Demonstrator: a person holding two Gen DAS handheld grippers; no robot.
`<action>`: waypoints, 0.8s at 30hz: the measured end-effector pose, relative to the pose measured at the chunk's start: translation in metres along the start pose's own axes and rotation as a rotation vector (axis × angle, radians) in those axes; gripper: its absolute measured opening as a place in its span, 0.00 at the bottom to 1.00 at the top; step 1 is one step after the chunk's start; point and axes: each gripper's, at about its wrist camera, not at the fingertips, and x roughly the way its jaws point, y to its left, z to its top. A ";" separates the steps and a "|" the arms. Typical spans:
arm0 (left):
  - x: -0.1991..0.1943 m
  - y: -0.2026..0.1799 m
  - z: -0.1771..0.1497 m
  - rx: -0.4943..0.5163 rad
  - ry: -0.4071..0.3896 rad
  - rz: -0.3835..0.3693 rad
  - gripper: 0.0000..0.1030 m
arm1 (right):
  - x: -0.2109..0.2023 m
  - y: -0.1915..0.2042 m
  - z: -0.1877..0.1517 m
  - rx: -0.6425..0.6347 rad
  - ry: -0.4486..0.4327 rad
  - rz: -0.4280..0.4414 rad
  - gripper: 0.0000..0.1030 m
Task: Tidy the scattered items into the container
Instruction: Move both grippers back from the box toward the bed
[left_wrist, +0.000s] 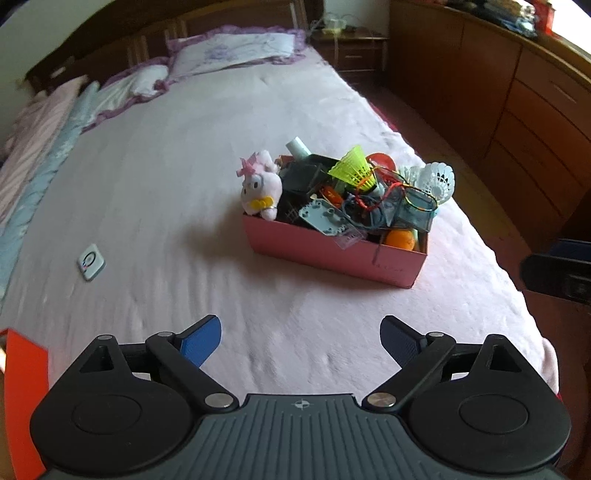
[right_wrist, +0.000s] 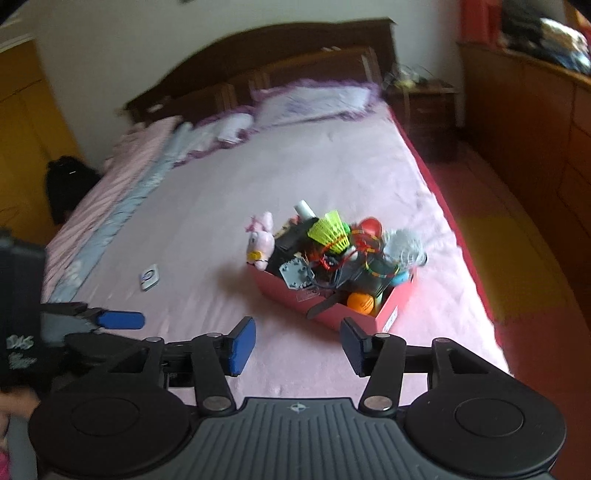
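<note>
A pink box (left_wrist: 334, 254) sits on the pink bed, heaped with items: a pink plush toy (left_wrist: 259, 184), a yellow-green shuttlecock (left_wrist: 352, 168), a white shuttlecock (left_wrist: 437, 181), an orange ball (left_wrist: 400, 238) and tangled wires. It also shows in the right wrist view (right_wrist: 332, 308). A small white square device (left_wrist: 90, 262) lies alone on the bed to the left, also in the right wrist view (right_wrist: 149, 277). My left gripper (left_wrist: 301, 341) is open and empty, well short of the box. My right gripper (right_wrist: 297, 345) is open and empty, just in front of the box.
Pillows (left_wrist: 232, 50) and folded bedding (left_wrist: 40, 140) lie at the head and left side of the bed. A wooden dresser (left_wrist: 517, 99) runs along the right wall, with a nightstand (left_wrist: 352, 51) at the far corner. The left gripper's blue finger (right_wrist: 120, 319) shows in the right wrist view.
</note>
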 end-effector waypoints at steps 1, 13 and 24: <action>-0.003 -0.012 -0.001 -0.028 -0.001 0.016 0.91 | -0.008 -0.010 -0.001 -0.021 -0.007 0.017 0.53; -0.032 -0.187 -0.014 -0.296 0.031 0.207 0.92 | -0.110 -0.181 0.015 -0.222 -0.033 0.177 0.53; -0.042 -0.268 0.013 -0.329 -0.019 0.255 0.97 | -0.129 -0.266 0.067 -0.265 0.008 0.246 0.52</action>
